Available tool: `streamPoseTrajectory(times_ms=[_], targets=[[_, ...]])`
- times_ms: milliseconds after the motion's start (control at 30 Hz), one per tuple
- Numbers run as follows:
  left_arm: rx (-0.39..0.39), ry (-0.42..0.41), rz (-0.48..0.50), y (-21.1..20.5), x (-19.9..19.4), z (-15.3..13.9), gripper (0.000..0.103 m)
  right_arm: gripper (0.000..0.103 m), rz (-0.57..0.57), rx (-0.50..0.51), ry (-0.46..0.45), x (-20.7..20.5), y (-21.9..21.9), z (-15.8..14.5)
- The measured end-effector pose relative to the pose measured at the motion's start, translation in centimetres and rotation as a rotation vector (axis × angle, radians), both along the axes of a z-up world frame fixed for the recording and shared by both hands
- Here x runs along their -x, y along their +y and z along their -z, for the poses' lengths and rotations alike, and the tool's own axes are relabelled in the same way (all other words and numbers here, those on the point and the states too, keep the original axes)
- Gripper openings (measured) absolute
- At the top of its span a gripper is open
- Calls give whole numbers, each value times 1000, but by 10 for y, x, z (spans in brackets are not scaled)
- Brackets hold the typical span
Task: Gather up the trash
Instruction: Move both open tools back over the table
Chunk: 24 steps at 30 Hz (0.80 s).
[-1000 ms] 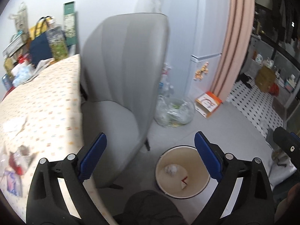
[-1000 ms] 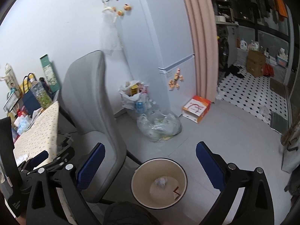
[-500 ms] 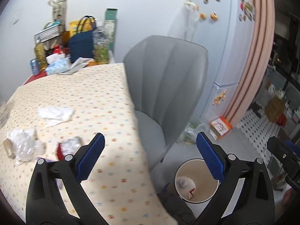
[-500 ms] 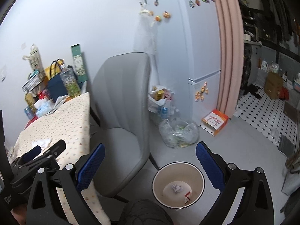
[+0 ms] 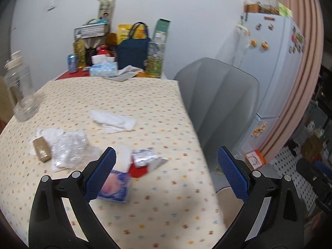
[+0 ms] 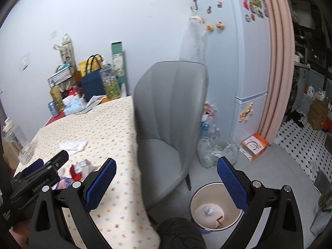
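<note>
My left gripper [image 5: 166, 172] is open and empty above the near part of the table [image 5: 145, 95]. Trash lies on the dotted cloth: a blue-pink packet [image 5: 115, 188] by my left finger, a red and silver wrapper [image 5: 145, 161], crumpled clear plastic [image 5: 70, 147], a small brown box [image 5: 41, 149] and white tissue [image 5: 114, 121]. My right gripper [image 6: 166, 176] is open and empty, off the table's right edge. The cream trash bin [image 6: 213, 188] stands on the floor below it, with a crumpled wad [image 6: 208, 209] inside.
A grey chair [image 6: 170, 112] stands between table and bin. A clear jar [image 5: 20, 95] stands at the table's left edge. Bags, bottles and a tissue box [image 5: 103, 70] crowd the far end. A fridge [image 6: 234, 62] and clear plastic bags [image 6: 215, 151] are at the right.
Both grippers have swung left and up, from over the bin toward the table. The left one now looks at the trash on the cloth. Both stay open.
</note>
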State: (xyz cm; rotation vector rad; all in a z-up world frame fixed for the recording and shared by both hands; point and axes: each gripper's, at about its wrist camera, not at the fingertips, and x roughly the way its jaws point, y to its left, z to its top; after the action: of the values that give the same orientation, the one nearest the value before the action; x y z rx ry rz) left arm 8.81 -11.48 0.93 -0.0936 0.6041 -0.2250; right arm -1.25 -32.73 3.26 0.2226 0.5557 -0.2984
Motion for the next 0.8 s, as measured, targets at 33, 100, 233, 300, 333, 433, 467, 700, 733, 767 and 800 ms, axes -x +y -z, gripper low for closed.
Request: streamPoseTrajectory(times_ms=[33, 100, 233, 300, 333, 433, 467, 700, 733, 767, 800], targets=[[4, 0, -10, 6, 0, 0, 97, 95, -9, 2, 1, -1, 5, 0], [12, -2, -41, 22, 0, 0, 97, 95, -31, 8, 4, -3, 17, 0], [27, -2, -95, 51, -1, 1, 97, 95, -69, 14, 8, -6, 37, 0], [30, 1, -119, 63, -1, 3, 97, 95, -89, 16, 8, -8, 47, 1], [31, 4, -132, 70, -1, 4, 97, 95, -101, 17, 9, -9, 53, 1], [28, 15, -166, 87, -3, 7, 97, 95, -137, 17, 13, -16, 68, 2], [26, 19, -177, 93, -3, 9, 97, 95, -146, 17, 16, -17, 72, 3], [34, 53, -234, 127, -5, 21, 97, 95, -218, 16, 42, -33, 104, 11], [35, 57, -239, 130, -5, 22, 97, 95, -227, 17, 45, -35, 109, 13], [38, 62, -245, 134, -6, 25, 97, 95, -232, 19, 47, -37, 112, 14], [46, 66, -249, 139, -6, 27, 97, 95, -238, 21, 50, -38, 115, 15]])
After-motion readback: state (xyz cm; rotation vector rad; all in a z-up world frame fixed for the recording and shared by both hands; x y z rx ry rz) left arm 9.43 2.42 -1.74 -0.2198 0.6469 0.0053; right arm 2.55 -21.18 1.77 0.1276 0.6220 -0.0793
